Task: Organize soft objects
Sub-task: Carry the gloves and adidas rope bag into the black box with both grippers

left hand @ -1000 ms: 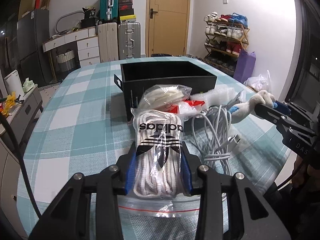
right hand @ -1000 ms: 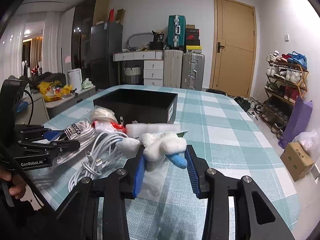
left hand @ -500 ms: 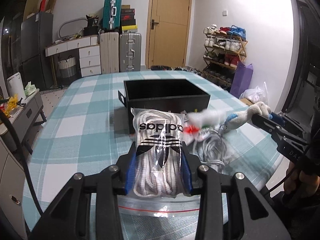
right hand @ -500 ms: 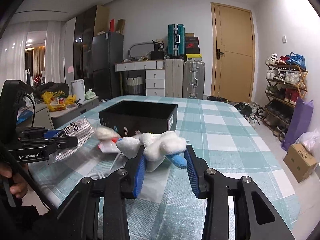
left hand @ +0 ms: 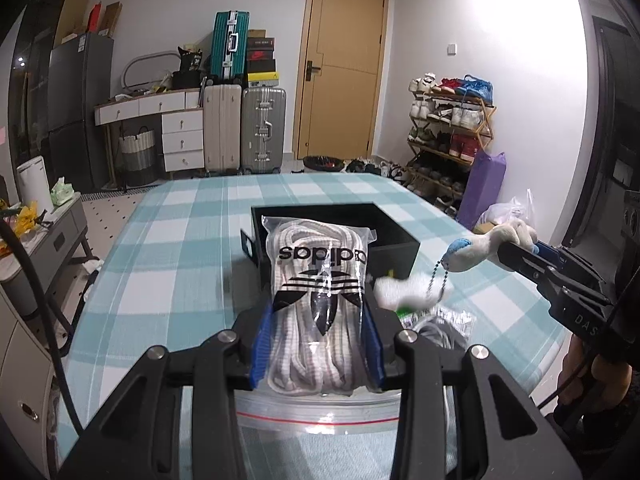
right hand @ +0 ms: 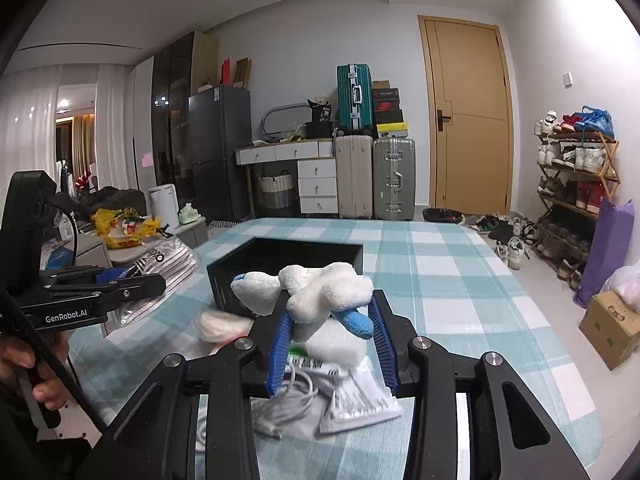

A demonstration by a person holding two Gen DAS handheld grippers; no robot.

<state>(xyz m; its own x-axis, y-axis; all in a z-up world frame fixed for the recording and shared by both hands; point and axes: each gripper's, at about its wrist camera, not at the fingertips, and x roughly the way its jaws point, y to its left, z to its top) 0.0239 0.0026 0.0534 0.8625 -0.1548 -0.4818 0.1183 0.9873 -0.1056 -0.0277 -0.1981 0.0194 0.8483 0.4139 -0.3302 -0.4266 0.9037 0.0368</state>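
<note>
1. Gripping a clear zip bag of white rope (left hand: 318,300) printed with an Adidas logo, the left gripper (left hand: 318,344) is pinching it between both blue pads (left hand: 262,344); the bag is hanging above the table (left hand: 168,264), in front of the black box (left hand: 394,240).
2. Clamping a white plush toy (right hand: 320,292) with blue tips, the right gripper (right hand: 330,344) is squeezing it between its jaws; the toy is riding clear of the table, just before the open black box (right hand: 228,276).
3. Dangling from the plush toy (left hand: 484,246) in the left wrist view is a bead chain (left hand: 436,280) carrying a blurred white piece.
4. Lying on the checked teal-and-white table (right hand: 440,280) below the right gripper: a coiled white cable (right hand: 292,400), a printed packet (right hand: 360,396) and a blurred white bundle (right hand: 222,324).
5. Showing at the left edge of the right wrist view, a hand (right hand: 28,372) is holding the left gripper's handle (right hand: 92,292).
</note>
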